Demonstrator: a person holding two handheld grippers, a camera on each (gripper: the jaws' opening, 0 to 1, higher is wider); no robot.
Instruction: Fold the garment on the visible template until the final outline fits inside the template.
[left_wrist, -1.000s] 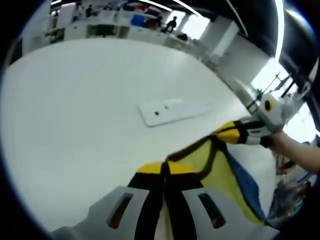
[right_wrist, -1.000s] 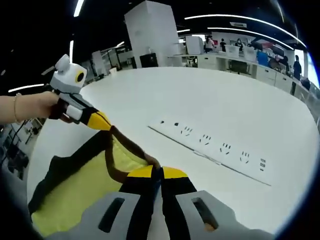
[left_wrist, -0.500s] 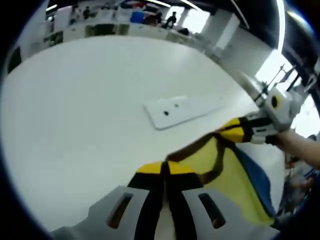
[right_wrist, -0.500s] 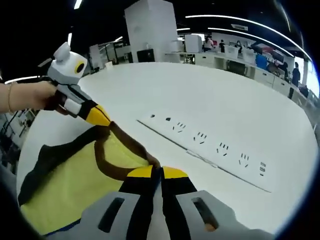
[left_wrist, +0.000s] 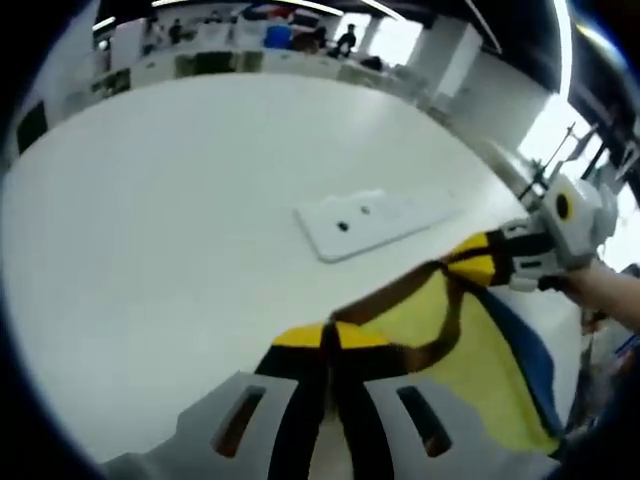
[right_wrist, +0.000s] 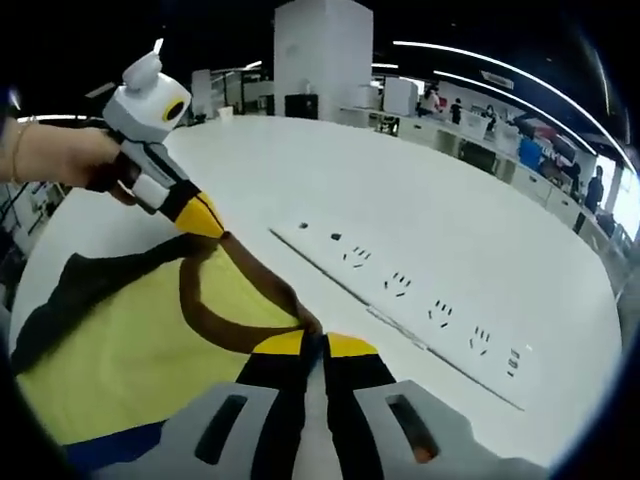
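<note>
Left claw (left_wrist: 328, 338) clenched on yellow garment (left_wrist: 470, 350), right claw (right_wrist: 312, 346) clenched on it too

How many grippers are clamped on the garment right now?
2. The right gripper pinches the yellow garment at its brown neckline; the left gripper holds the neckline further along.

Garment (right_wrist: 130, 340) stretched above the bench (left_wrist: 180, 200) between left claw (left_wrist: 331, 337) and right claw (right_wrist: 313, 346), each clamped on its collar edge, socket panel (right_wrist: 400, 290) set in the bench beyond, desks far behind
</note>
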